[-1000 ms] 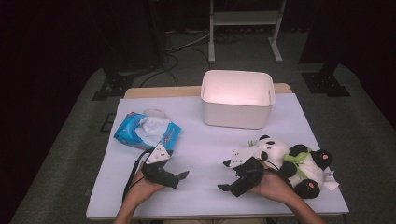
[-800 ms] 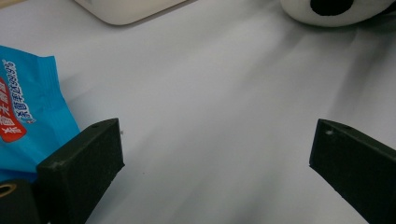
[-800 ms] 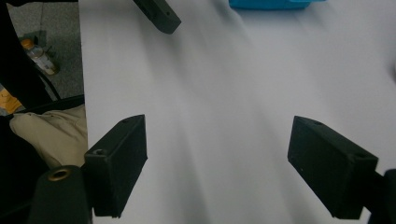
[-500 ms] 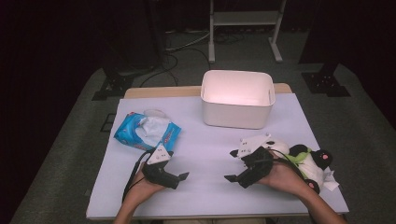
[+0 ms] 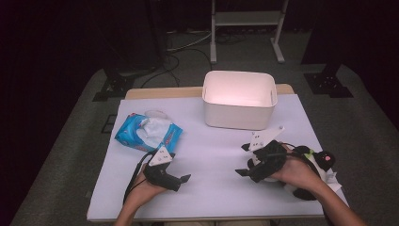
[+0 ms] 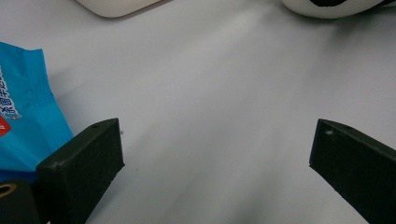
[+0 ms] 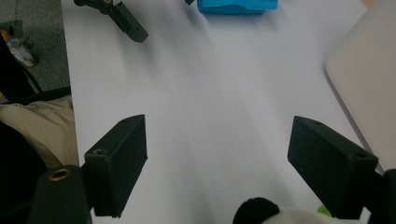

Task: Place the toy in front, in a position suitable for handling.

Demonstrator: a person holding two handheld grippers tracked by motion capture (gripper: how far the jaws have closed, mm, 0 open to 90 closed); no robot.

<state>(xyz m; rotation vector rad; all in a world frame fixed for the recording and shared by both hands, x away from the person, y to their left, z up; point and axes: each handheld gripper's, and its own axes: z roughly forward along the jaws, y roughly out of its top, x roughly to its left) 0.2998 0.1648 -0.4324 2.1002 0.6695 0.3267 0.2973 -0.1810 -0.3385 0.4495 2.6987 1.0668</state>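
Note:
A black-and-white panda plush (image 5: 318,161) lies at the table's right front, mostly under the person's right hand. My right gripper (image 5: 242,160) stands open just left of it, jaws pointing left with nothing between them. In the right gripper view the gripper (image 7: 219,154) spans bare table, with a black panda ear (image 7: 254,212) at the bottom edge. My left gripper (image 5: 181,173) rests open at the left front, pointing right. The left gripper view has it (image 6: 217,140) over bare table, the plush (image 6: 331,4) far ahead.
A white bin (image 5: 239,99) stands at the back centre of the white table (image 5: 207,150). A blue wipes pack (image 5: 148,132) lies at the left, just behind the left gripper, and beside its left jaw (image 6: 23,112). Dark floor and stand legs surround the table.
The right hand and gripper have shifted right and slightly back, so the hand now covers most of the panda. The left gripper has stayed put.

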